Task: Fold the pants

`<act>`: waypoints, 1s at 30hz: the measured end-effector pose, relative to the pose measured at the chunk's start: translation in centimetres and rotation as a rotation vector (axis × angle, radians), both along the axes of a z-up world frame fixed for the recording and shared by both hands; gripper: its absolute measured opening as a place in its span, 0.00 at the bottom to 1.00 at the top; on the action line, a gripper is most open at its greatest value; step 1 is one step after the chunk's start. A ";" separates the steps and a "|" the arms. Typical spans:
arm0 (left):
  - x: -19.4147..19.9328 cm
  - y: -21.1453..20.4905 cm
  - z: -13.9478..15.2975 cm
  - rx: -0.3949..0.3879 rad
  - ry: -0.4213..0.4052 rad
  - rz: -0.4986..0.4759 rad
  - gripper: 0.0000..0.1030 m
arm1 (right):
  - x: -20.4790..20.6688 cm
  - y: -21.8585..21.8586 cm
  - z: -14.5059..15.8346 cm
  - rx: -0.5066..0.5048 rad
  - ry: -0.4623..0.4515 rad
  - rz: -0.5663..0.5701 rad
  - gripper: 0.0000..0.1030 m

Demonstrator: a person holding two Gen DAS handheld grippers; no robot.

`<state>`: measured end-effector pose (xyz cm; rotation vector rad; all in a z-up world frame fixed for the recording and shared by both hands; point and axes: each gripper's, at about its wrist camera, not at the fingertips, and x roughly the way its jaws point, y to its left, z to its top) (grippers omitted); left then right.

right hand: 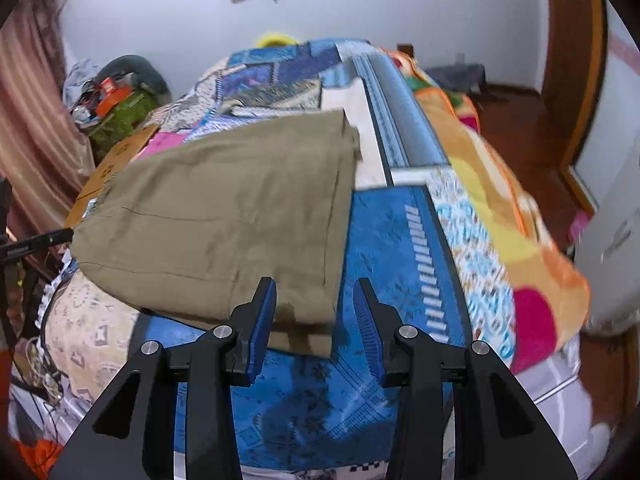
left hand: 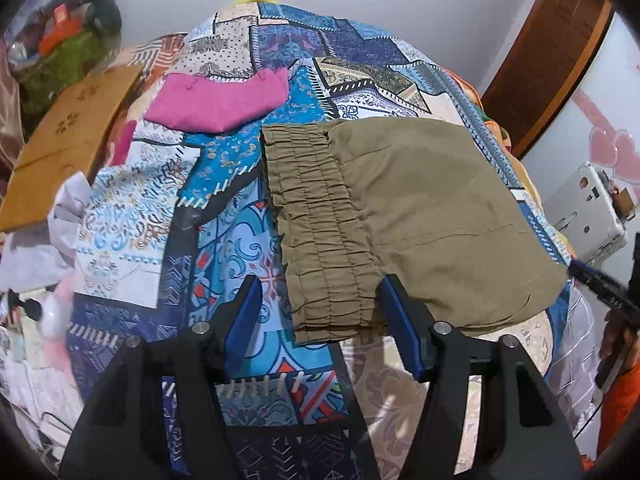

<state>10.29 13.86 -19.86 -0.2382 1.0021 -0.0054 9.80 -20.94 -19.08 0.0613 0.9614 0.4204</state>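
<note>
Left wrist view: khaki pants folded flat on patchwork bedspread, elastic waistband toward left gripper. Fingers parted wide, waistband corner between them, pads not pressing. Right gripper fingers moderately apart over near hem corner, nothing pinched. Likely between folds: for next one, pinch both near corners through all layers, lift evenly, lay edge to edge, smooth out. Both grippers angled steeply down at near edge, side by side. Pink garment well apart.
</note>
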 end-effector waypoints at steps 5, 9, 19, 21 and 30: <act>0.1 0.0 -0.4 -0.040 0.013 0.002 0.63 | 0.4 0.0 -1.8 0.064 0.070 -0.023 0.35; -0.1 -0.5 -0.4 -0.008 -0.002 -0.006 0.62 | 0.2 0.2 -2.9 0.097 0.106 -0.023 0.34; -0.2 -2.2 1.5 0.180 -0.065 -0.032 0.43 | -1.4 1.3 -1.9 0.005 0.000 0.008 0.09; -0.3 -1.5 1.1 0.162 -0.050 -0.038 0.43 | -1.4 1.3 -1.8 -0.008 0.002 0.019 0.09; -0.7 -1.2 -0.2 0.140 -0.031 -0.030 0.52 | -0.8 1.4 -2.7 -0.017 0.054 0.047 0.14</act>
